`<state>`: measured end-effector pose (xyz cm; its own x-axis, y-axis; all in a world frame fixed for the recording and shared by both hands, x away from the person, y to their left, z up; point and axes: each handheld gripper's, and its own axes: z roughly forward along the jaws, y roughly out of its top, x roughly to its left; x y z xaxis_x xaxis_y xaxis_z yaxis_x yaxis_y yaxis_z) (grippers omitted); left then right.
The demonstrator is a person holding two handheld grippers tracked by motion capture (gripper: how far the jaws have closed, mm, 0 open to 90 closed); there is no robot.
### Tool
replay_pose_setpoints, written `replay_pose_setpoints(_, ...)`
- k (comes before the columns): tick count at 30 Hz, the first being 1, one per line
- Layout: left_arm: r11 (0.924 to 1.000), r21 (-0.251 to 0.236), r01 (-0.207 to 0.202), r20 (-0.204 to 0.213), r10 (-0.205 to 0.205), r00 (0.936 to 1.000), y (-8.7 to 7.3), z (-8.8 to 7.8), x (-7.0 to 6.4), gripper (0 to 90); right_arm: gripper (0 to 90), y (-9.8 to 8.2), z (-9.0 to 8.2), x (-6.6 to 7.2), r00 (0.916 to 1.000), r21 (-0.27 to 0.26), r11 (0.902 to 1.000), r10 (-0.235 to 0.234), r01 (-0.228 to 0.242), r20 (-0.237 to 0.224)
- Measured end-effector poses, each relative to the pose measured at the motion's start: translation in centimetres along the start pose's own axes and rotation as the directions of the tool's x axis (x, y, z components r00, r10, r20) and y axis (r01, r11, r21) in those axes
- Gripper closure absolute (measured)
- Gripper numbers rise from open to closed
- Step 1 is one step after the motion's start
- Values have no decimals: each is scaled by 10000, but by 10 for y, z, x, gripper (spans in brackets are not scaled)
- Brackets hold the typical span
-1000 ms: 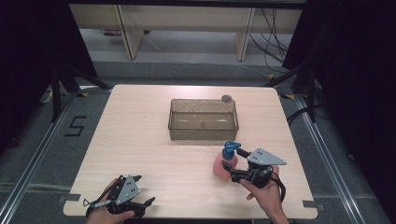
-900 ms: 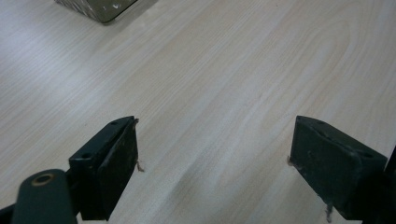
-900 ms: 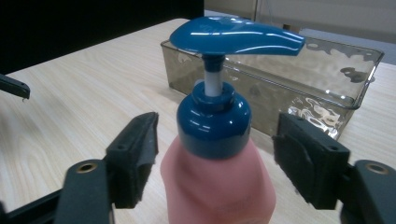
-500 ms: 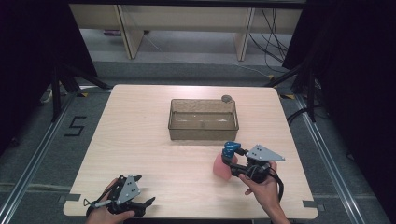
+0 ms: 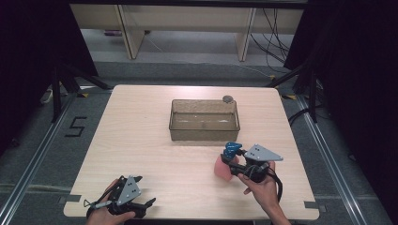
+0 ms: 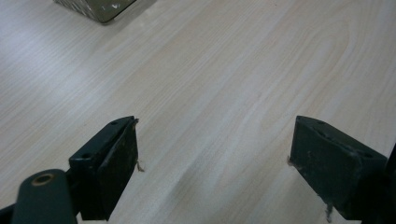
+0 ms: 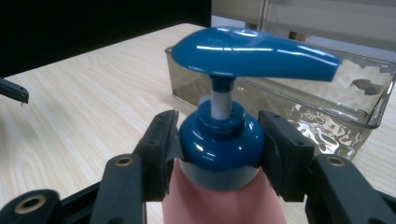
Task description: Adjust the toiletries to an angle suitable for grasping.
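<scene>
Pink pump bottle point(image 7: 224, 196), glossy blue cap pinched by right tool point(image 7: 219, 154), left tool point(image 6: 215, 163) spread.

right gripper point(image 5: 228, 161) fingers just closing, left gripper point(image 5: 149, 203) fingers spread

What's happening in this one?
A person works at a table with a gripper in each hand. The right gripper has just been closing and its jaws now clamp the blue cap of a pink pump bottle, which stands just in front of a clear bin. The left gripper rests open near the table's near edge, with nothing between its jaws.
</scene>
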<state>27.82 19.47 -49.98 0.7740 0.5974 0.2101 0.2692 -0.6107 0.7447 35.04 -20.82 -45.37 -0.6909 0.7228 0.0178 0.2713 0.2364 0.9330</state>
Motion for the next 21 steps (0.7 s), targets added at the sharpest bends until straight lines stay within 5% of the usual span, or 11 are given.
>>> replay_pose_setpoints(1,10000,50,-66,-9,66,10000,0,0,0,149,507,-1,1,2,9994,36,9994,343,-343,13)
replay_pose_setpoints(7,10000,-14,-75,-113,74,9999,0,1,-1,148,508,-1,1,-2,9999,177,9998,119,-119,-1)
replay_pose_setpoints(9,10000,48,-45,-1,45,10000,0,0,-1,148,511,-1,4,0,9990,87,9990,432,-431,-151)
replay_pose_setpoints(16,10000,14,-58,-34,58,10000,0,0,-1,148,532,1,2,4,9995,271,9996,-58,49,298)
replay_pose_setpoints(21,10000,-34,-69,-129,69,9999,0,1,-1,149,534,2,3,7,9993,229,9995,202,-209,301)
